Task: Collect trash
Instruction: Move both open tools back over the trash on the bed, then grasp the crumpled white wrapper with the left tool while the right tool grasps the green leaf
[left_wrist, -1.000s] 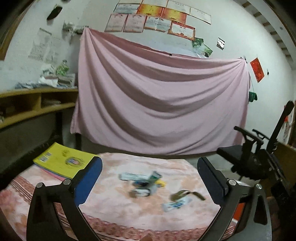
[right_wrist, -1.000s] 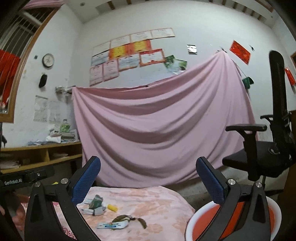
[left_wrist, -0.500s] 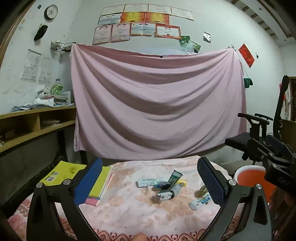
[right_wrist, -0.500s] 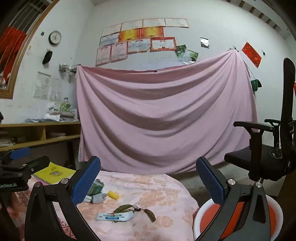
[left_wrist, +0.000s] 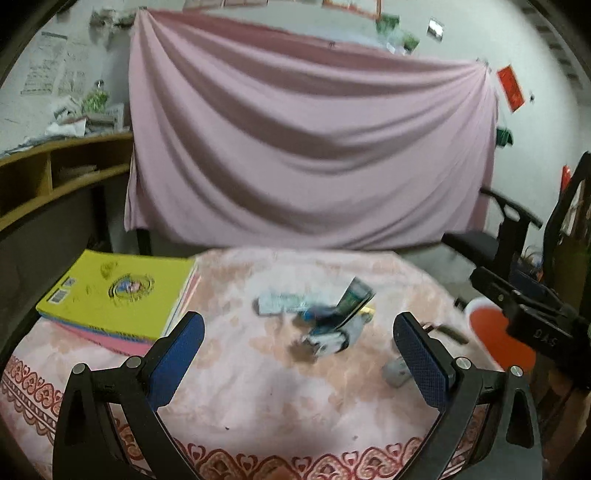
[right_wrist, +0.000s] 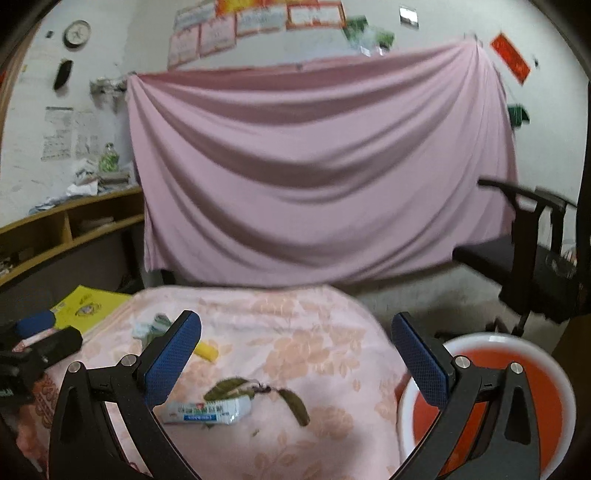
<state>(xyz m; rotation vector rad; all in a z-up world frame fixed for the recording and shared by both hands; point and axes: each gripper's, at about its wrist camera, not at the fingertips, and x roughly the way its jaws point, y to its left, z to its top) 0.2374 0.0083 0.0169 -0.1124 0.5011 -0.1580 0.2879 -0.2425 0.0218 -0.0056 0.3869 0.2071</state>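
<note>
Since 0.5 s ago, both cameras have been tilted down: more of the bench is seen in each view and less of the upper wall. Motion blur is present in both views.

Left gripper: jaws wide open, nothing held, held above the near part of the bench. Ahead of it, a small pile of wrappers is seen mid-bench, too blurred for the pieces to be told apart. A tube is partly hidden behind the right finger. Books, yellow cover on top, are stacked at the bench's left side, well apart from the pile. The right gripper's body is seen at the right edge, in front of the bin.

Right gripper: jaws wide open, nothing held. Between the fingers, on the bench, a tube lies flat with a dried leaf sprig touching it. A yellow piece lies just beside the left finger; crumpled wrappers are further back. The bin, white rim with red inside, stands on the floor just beside the bench's right edge, partly behind the right finger. A chair stands beyond it.
</note>
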